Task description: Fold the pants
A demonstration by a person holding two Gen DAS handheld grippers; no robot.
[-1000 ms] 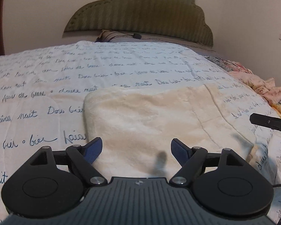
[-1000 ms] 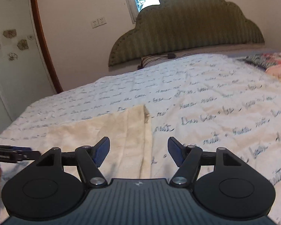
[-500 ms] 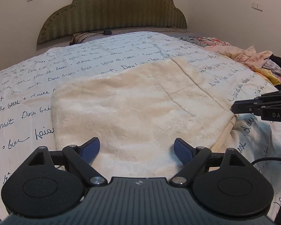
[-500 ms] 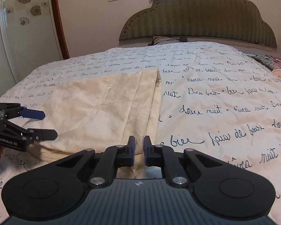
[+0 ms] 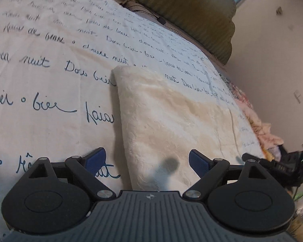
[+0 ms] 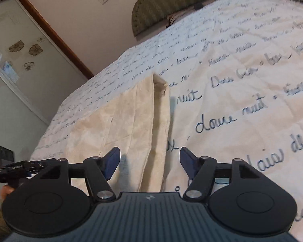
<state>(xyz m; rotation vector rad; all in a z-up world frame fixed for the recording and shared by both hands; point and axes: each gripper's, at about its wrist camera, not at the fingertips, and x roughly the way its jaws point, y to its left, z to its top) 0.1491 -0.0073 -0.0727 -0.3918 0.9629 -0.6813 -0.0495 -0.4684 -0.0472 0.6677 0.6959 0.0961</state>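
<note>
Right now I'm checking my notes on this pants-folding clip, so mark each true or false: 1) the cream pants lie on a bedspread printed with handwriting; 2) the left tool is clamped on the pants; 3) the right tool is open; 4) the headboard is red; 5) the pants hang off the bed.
1) True: the cream pants lie on the script-printed bedspread.
2) False: the left tool is open, gripping nothing.
3) True: the right tool is open.
4) False: the headboard is olive green.
5) False: they lie flat on the bed.
</note>
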